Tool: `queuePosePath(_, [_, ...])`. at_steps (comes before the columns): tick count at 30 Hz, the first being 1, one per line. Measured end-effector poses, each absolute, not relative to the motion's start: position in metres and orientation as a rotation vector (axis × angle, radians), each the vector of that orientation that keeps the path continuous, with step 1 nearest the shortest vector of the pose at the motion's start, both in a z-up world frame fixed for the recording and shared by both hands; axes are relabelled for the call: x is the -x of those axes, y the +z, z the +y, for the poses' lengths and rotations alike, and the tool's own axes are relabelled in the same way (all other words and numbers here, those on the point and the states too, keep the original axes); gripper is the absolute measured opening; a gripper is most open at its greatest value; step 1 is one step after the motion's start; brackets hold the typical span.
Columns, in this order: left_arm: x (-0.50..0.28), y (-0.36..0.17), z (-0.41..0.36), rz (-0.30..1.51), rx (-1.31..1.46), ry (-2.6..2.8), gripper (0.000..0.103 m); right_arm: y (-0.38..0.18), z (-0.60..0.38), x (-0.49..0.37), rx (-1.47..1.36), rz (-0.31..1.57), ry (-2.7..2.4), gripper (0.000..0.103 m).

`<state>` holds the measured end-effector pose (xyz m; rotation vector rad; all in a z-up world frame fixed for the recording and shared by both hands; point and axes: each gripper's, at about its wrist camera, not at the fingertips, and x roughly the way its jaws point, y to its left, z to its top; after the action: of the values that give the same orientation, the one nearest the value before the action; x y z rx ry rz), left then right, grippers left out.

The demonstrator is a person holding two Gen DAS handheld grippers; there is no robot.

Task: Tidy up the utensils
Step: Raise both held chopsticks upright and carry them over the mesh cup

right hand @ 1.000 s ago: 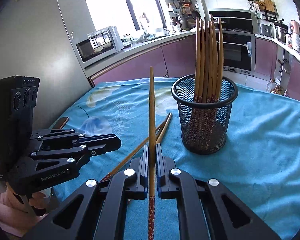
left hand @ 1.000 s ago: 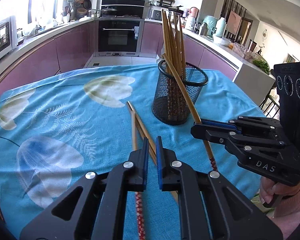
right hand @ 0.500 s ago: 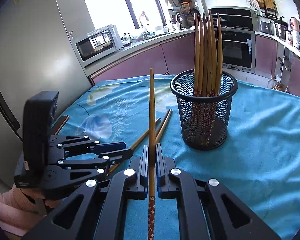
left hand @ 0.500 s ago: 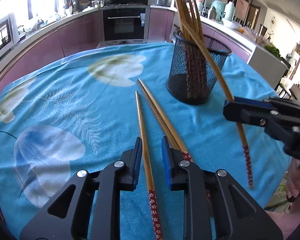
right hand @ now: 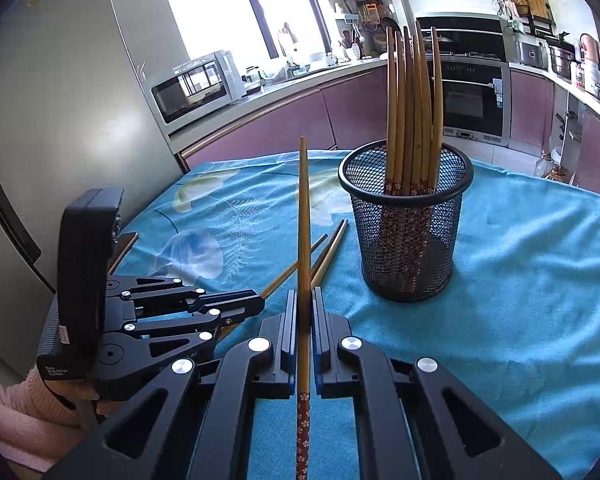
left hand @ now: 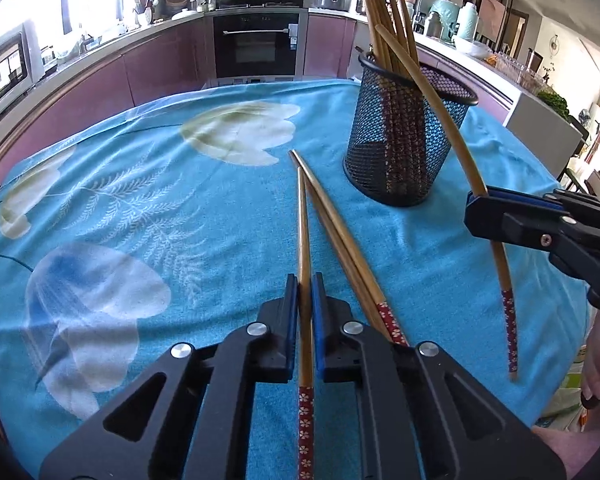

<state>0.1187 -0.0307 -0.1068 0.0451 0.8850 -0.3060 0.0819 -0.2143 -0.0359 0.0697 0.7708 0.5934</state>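
Your table is wearing a blue floral cloth, and the black mesh holder is standing upright on it, carrying a bundle of chopsticks with their tips up. Your left gripper is pinching one chopstick lying on the cloth, its fingers closed around the shaft; two loose chopsticks are lying just beside it. Your right gripper is clamping another chopstick, lifted off the cloth near the holder, patterned end trailing behind.
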Motion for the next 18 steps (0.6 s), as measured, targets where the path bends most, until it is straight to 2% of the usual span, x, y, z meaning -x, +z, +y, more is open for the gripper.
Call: queuePosePath(18, [-0.094,-0.050,-0.026,0.778,0.030,-0.407,0.008,-0.020,-0.229,-0.081,-0.092,0.720,0.587,0.006])
